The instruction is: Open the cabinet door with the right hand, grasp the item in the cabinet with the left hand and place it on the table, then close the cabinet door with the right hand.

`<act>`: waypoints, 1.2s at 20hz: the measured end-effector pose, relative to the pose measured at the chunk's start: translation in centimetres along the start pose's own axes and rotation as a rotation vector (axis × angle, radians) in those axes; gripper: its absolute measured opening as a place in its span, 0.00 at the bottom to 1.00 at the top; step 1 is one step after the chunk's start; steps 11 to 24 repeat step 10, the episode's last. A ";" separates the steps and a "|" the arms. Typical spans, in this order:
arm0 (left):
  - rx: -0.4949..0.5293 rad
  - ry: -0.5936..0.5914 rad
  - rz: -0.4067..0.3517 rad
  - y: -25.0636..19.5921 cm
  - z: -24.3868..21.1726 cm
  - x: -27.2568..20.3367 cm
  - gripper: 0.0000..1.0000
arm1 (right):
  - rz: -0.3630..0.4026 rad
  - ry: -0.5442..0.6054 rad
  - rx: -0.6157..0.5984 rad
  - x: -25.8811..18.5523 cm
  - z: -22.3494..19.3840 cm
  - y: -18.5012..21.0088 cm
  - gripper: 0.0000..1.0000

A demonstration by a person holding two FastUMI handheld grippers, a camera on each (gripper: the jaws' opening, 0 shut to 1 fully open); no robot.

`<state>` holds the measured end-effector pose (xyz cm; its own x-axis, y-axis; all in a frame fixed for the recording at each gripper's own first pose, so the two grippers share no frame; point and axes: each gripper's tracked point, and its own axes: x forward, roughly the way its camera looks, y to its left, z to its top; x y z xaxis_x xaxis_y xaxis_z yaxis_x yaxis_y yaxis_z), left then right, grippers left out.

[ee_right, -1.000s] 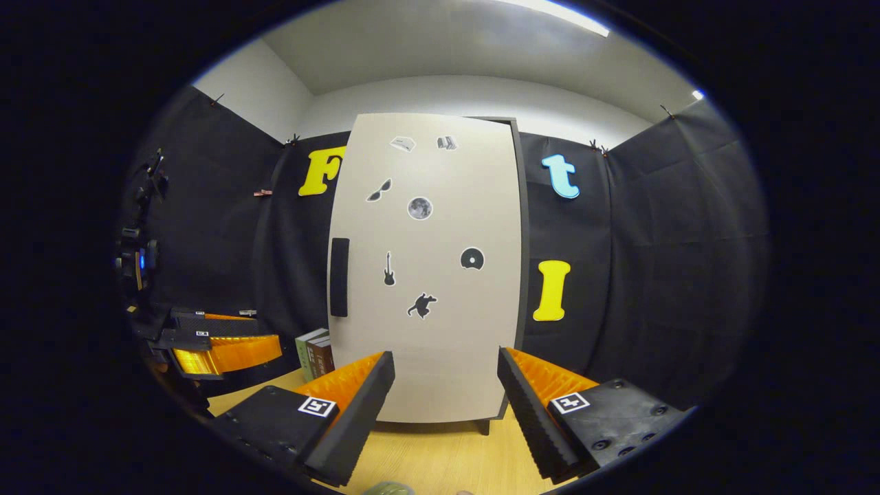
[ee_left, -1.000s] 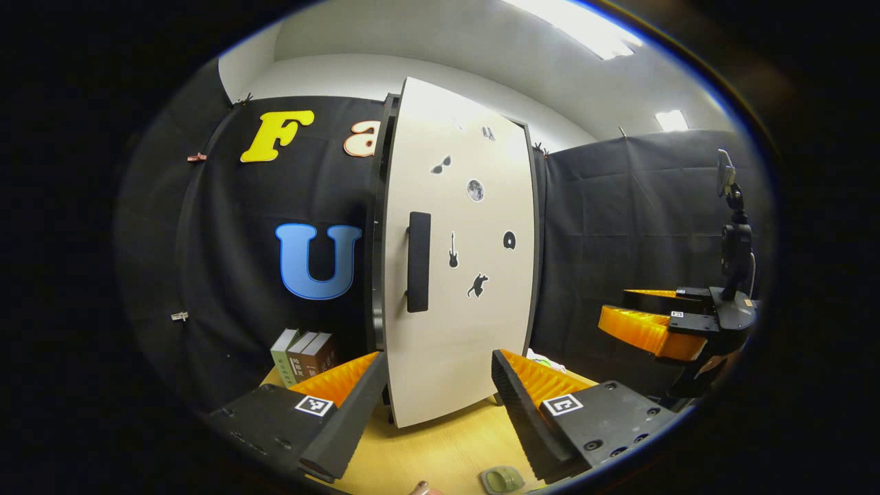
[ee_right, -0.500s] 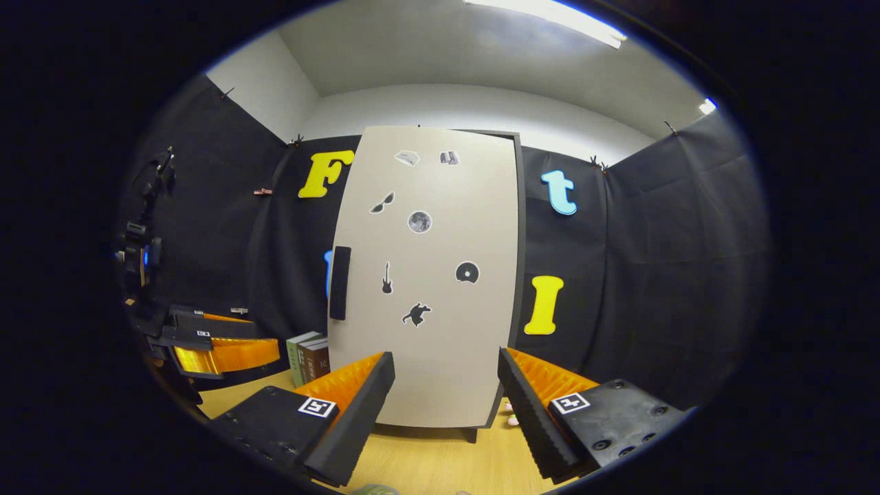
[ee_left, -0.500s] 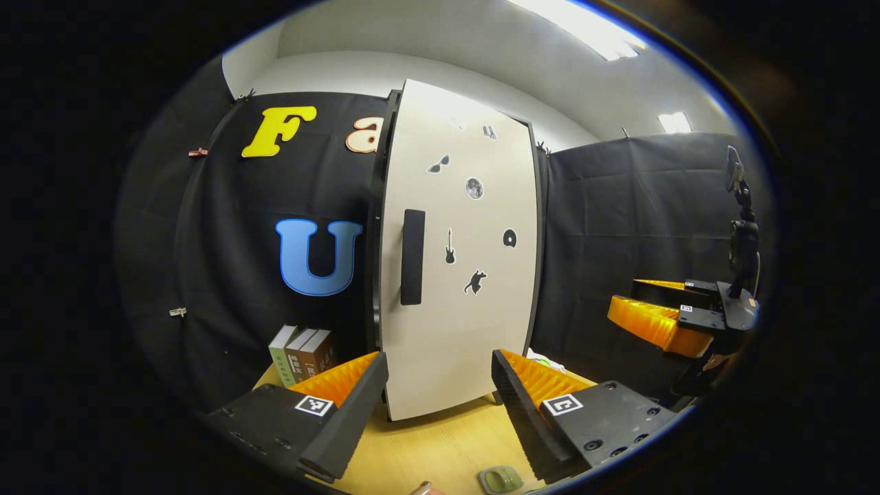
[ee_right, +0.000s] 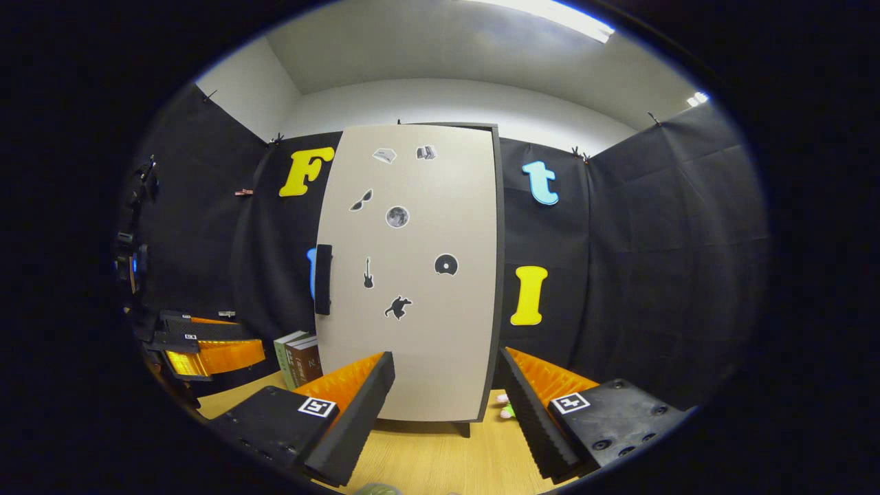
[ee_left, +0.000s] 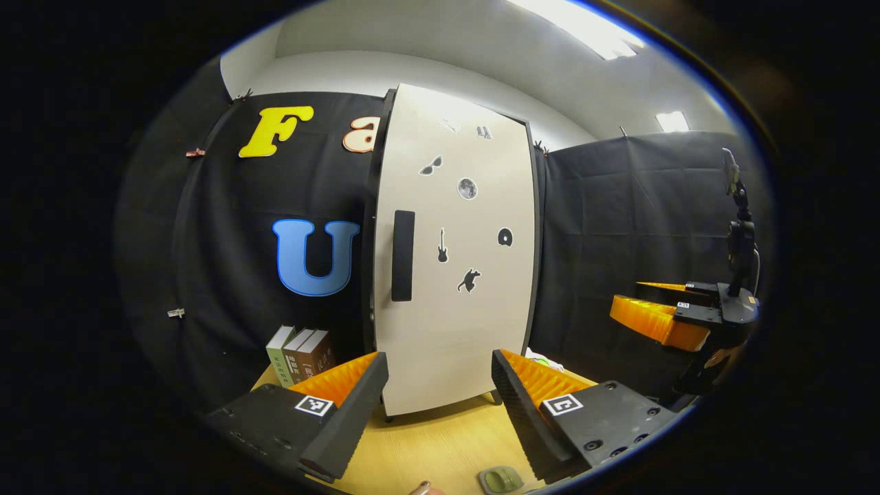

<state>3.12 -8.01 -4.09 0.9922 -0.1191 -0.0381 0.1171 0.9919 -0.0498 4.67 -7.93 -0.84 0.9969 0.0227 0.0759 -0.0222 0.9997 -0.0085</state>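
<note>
The tall cabinet stands at the back of the wooden table, its beige door [ee_left: 457, 309] shut, with several dark stickers and a black vertical handle [ee_left: 403, 256] near its left edge. The door [ee_right: 419, 330] and handle [ee_right: 323, 278] also face the right gripper view. My left gripper [ee_left: 438, 371] is open, well short of the door, with nothing between its fingers. My right gripper [ee_right: 445, 364] is open too, in front of the door. A small olive-green item [ee_left: 500, 479] lies on the table just below my left gripper. The cabinet's inside is hidden.
Three books [ee_left: 299, 354] stand upright on the table left of the cabinet. Small pink and green things [ee_right: 507, 407] lie by the cabinet's right foot. The right gripper [ee_left: 658, 321] hovers far right in the left gripper view; the left gripper [ee_right: 210, 347] sits far left in the right gripper view.
Both grippers have drawn back a little, so the cabinet looks slightly smaller and has shifted left. The dark gap along the door's handle side has narrowed. Both stay open.
</note>
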 end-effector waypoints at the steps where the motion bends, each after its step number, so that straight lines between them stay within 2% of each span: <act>1: 0.000 -0.001 0.000 -0.1 0.1 0.0 0.95 | -0.003 -0.001 -0.001 0.0 0.1 0.0 0.97; 5: -0.002 -0.003 -0.003 -0.3 0.2 0.1 0.95 | 0.001 0.016 -0.008 0.0 -0.5 0.2 0.97; 10: -0.001 -0.006 0.000 -0.3 0.3 0.0 0.95 | 0.046 0.024 -0.020 -0.1 -0.5 1.2 0.97; 24: -0.001 -0.006 0.000 -0.3 0.3 0.0 0.95 | 0.046 0.024 -0.020 -0.1 -0.5 1.2 0.97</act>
